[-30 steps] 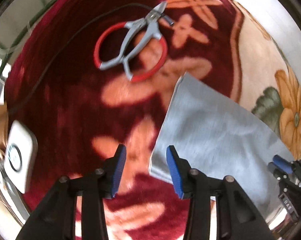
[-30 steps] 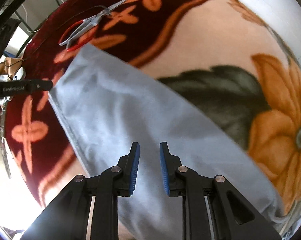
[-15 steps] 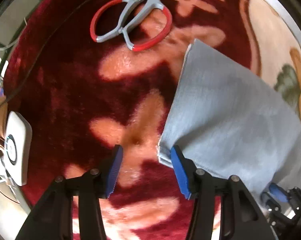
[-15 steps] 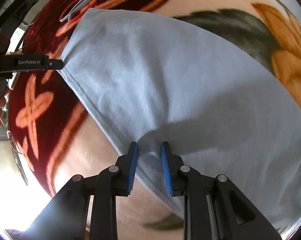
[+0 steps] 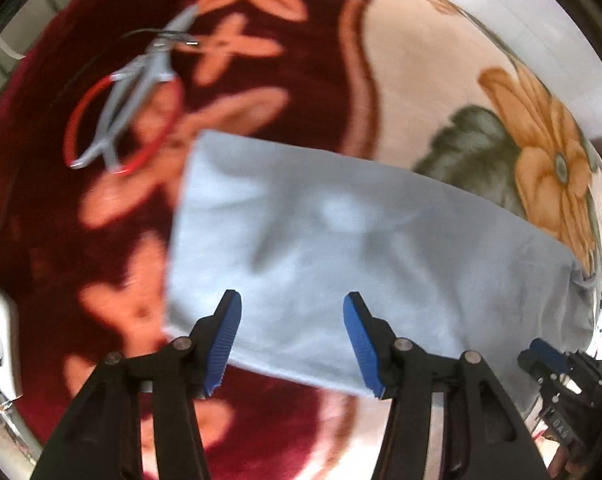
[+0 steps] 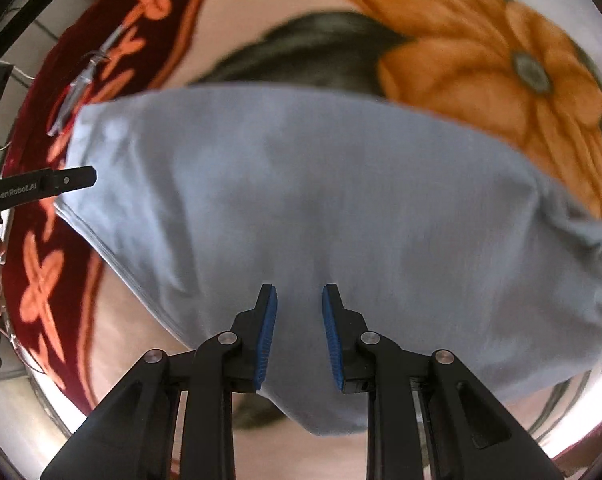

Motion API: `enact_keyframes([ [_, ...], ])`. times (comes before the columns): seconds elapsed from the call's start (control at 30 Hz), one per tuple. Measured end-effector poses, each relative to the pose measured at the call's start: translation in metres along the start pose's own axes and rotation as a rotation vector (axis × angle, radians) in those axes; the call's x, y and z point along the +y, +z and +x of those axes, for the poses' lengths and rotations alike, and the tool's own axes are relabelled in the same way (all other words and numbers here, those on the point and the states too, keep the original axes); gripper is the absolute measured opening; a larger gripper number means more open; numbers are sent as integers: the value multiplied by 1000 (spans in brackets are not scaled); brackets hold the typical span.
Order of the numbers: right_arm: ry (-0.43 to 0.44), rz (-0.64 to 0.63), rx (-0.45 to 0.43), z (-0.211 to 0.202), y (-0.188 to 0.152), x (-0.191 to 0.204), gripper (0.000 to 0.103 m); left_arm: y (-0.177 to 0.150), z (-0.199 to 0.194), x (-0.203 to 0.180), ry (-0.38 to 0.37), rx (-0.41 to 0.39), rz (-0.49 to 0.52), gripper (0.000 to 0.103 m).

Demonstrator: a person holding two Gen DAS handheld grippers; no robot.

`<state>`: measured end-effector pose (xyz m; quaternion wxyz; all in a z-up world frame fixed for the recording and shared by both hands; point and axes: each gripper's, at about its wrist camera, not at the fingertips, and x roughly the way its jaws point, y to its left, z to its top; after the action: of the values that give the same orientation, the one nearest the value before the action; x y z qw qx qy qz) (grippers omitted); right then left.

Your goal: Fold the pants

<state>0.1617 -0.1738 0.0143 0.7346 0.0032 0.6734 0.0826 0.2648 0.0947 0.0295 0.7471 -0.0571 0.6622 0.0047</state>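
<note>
Pants (image 5: 365, 248) of pale grey-blue soft cloth, folded into a long flat band, lie on a plush blanket (image 5: 309, 64) patterned in dark red with salmon crosses, cream ground and a big orange flower with green leaves. Everything else is placed against the pants here. Their squared end lies over the dark red part of the blanket; the rest runs out over the cream and flower part.

Beyond that squared end, on the red pile and apart from the cloth, lies a grey metal plier-like tool with red loop handles (image 5: 121, 120), with a thin dark cable (image 5: 157, 34) at its tip. The picture is too blurred to tell it better.

Above the near hem at the squared end hangs the left gripper (image 5: 293, 344), pointing down. Its jaws have just been opening and now stand spread, blue pads clear of the cloth, nothing pinched between them.

Further along the pants, over the near edge of the band, hangs the right gripper (image 6: 299, 334). Its jaws stand a little way apart, with cloth seen in the gap below but not squeezed by the pads.

From the right wrist view, the left gripper's black finger reaches over the squared end.
</note>
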Motion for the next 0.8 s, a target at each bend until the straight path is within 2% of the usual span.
enact_keyframes([
  [0.07, 21, 29, 41, 12, -16, -3, 24, 1, 17, -6, 54, 41, 31, 56],
  [0.13, 47, 65, 22, 13, -33, -6, 24, -14, 31, -8, 144, 89, 73, 57],
  [0.2, 71, 77, 23, 7, -40, -12, 25, -29, 30, -4, 167, 70, 90, 58],
  [0.27, 107, 80, 28, -2, -46, -20, 24, -51, 24, -4, 207, 71, 99, 65],
  [0.4, 115, 47, -28, -35, -55, -48, 24, -68, 9, 7, 208, 76, 39, 62],
  [0.5, 43, 20, -77, -46, -41, -73, 24, -84, -14, 7, 180, 63, 10, 62],
  [0.63, -50, 23, -101, -47, -14, -137, 24, -106, -20, -44, 114, 49, -4, 62],
  [0.8, -138, 37, -104, -29, 24, -187, 24, -134, -19, -94, 64, 52, -8, 62],
])
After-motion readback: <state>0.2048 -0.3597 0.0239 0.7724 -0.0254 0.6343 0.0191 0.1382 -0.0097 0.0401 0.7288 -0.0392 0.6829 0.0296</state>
